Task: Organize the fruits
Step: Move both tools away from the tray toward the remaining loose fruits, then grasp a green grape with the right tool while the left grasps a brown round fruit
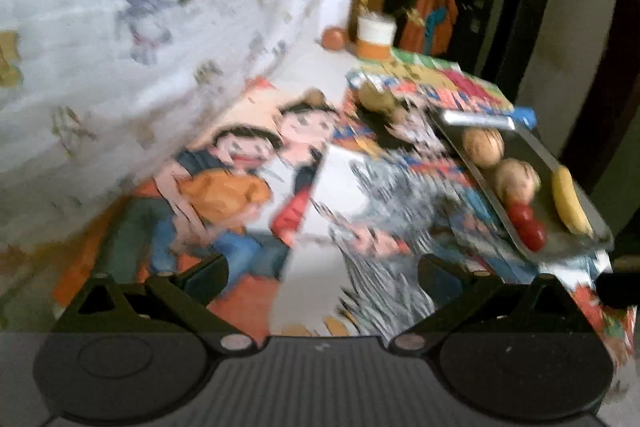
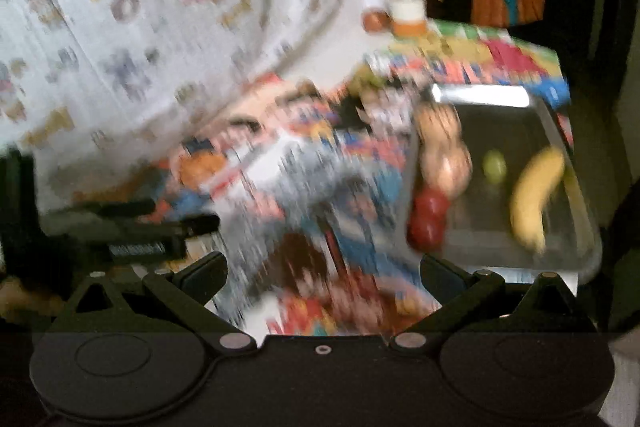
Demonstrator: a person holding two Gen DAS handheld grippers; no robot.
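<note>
Both tongs (image 1: 322, 273) (image 2: 322, 273) are black, with triangular cut-out linkages, silver rivets (round) and ribbed bases.

We've got the tray (image 1: 532, 143) at 3 o'clock on the table (image 1: 340, 187); in it, 4 round fruits (image 1: 518, 179) line its 9 o'clock edge, banana (image 1: 570, 201) opposite.

Tray (image 2: 516, 95): shiny metal, mirror-smooth. Tablecloth (image 1: 248, 163): printed, glossy, cartoon-patterned. Curtain (image 1: 120, 27): matt printed cloth. Banana (image 2: 534, 195): smooth skin. Gripper (image 1: 322, 269) fingers (image 1: 204, 275): matt black plastic.

Yellow banana (image 1: 571, 203), red tomatoes (image 1: 527, 227), cartoon-printed multicoloured cloth (image 1: 248, 187), grey tray (image 1: 532, 143).
</note>
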